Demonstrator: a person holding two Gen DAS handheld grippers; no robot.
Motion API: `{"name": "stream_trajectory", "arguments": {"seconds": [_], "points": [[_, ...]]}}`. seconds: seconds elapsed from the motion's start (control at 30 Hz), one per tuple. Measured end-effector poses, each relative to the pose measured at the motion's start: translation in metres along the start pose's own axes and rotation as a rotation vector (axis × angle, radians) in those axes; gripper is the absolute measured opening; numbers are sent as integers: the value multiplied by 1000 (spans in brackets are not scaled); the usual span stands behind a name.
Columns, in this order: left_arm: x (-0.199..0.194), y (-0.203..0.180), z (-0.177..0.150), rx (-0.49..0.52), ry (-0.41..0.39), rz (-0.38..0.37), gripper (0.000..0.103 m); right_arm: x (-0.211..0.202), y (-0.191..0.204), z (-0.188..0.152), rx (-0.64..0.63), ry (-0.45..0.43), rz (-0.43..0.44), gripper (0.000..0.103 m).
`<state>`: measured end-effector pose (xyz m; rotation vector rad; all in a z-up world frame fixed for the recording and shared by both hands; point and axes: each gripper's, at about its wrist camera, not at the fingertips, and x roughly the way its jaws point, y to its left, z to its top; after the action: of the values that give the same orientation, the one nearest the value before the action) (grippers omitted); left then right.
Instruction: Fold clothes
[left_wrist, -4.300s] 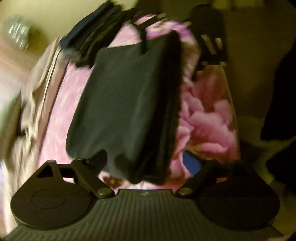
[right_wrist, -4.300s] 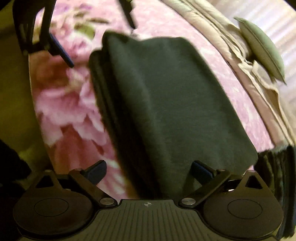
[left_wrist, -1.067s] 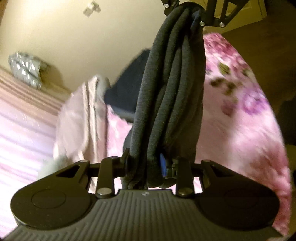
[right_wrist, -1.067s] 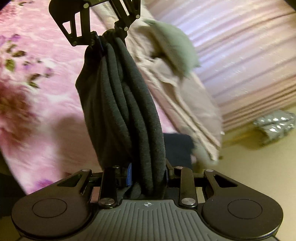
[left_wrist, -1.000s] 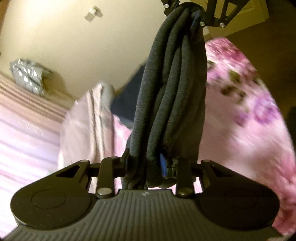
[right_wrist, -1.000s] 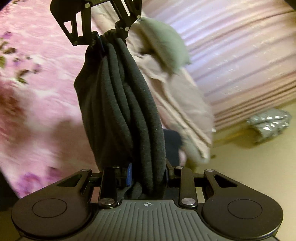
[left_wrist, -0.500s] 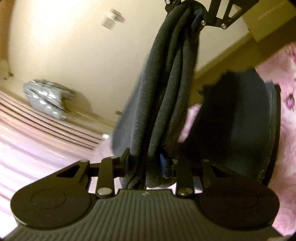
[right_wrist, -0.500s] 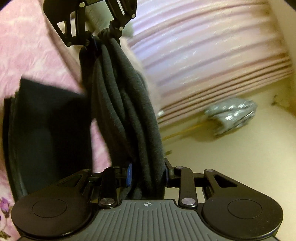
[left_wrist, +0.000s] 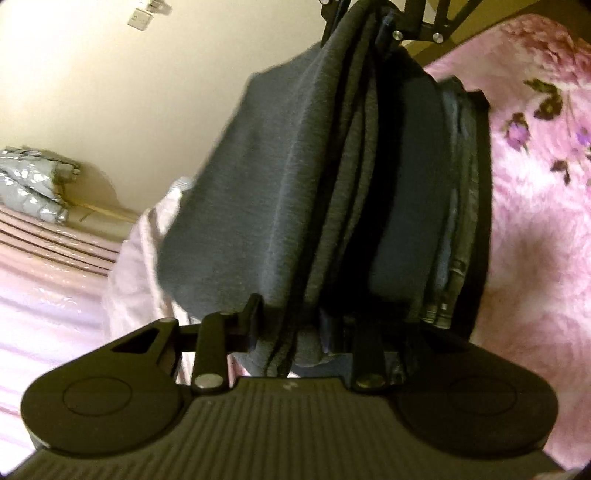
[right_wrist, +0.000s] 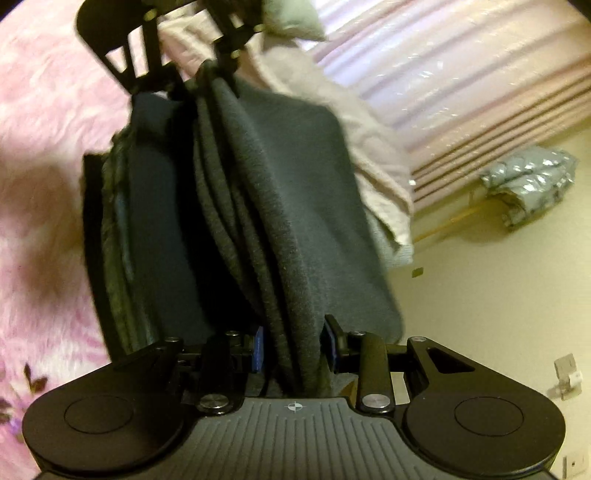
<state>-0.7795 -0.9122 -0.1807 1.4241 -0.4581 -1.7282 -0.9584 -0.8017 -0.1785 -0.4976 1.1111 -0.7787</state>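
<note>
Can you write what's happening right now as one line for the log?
step: carrying folded dark garment | left hand-held gripper: shut on garment | right hand-held gripper: shut on garment | below: stack of dark clothes on pink blanket

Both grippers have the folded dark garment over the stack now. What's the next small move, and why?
Probably lower both ends together onto the stack of folded clothes, then let go. The left gripper and right gripper each clamp one end of the folded dark garment, which hangs directly over the stack, with its lower edge apparently not yet settled.
</note>
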Motion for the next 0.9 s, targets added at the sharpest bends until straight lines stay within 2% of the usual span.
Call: {"name": "stream_trajectory", "arguments": {"seconds": [0.1, 0.2, 0.37, 0.47, 0.53, 0.6, 0.67, 0.77, 0.83, 0.9], "points": [[-8, -14, -8, -24, 10, -13, 26, -6, 5, 0, -10, 0, 12, 31], [-3, -34, -12, 28, 15, -25, 26, -1, 20, -12, -59, 26, 41, 31], [-13, -28, -12, -26, 22, -15, 25, -6, 17, -12, -42, 22, 36, 31], [-8, -38, -11, 7, 29, -15, 26, -3, 20, -12, -54, 25, 36, 31], [-7, -38, -9, 9, 33, -21, 32, -1, 23, -13, -61, 34, 37, 42], [-9, -37, -7, -4, 35, -33, 38, -1, 26, -14, -47, 40, 40, 67], [-15, -32, -9, -37, 33, -59, 38, -3, 31, -17, -7, 41, 47, 70], [-31, -16, -11, -131, 34, -167, 42, -27, 23, -18, 88, 59, 90, 70], [-42, 0, -8, -210, 18, -219, 39, -47, 6, -17, 209, 49, 125, 70], [-52, 23, -4, -301, -16, -221, 39, -60, -23, -14, 390, 23, 155, 70]]}}
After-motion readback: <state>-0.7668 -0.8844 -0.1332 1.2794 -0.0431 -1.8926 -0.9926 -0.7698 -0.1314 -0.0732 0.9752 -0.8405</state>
